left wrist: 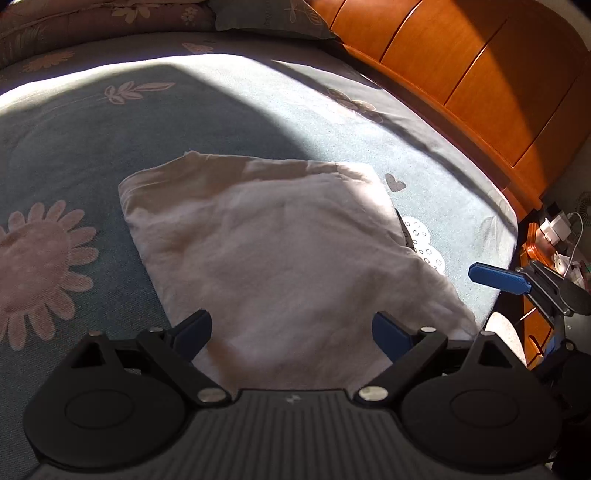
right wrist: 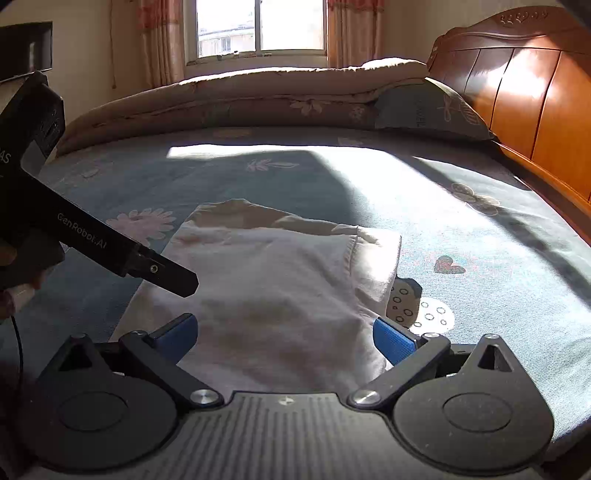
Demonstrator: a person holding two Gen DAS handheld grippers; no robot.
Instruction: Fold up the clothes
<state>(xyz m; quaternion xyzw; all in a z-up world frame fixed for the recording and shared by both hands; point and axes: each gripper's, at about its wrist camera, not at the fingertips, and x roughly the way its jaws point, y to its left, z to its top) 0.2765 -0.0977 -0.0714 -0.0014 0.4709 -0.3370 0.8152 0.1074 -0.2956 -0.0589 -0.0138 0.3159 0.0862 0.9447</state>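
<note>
A pale cream garment (left wrist: 273, 251) lies folded into a rough rectangle on the blue flowered bedsheet (left wrist: 92, 155). In the left wrist view my left gripper (left wrist: 291, 330) hangs open over its near edge, blue fingers apart, nothing between them. My right gripper (right wrist: 284, 334) is open too, above the garment (right wrist: 280, 280) at its near right side. The right gripper's blue finger (left wrist: 498, 278) shows at the bed's right edge in the left wrist view. The left gripper's black body (right wrist: 110, 247) crosses the left of the right wrist view.
A wooden headboard (right wrist: 524, 99) runs along the right. A rolled quilt (right wrist: 240, 99) and a blue pillow (right wrist: 428, 107) lie at the far side under a window (right wrist: 258, 26). A bedside stand with chargers (left wrist: 550, 236) sits beyond the bed's right edge.
</note>
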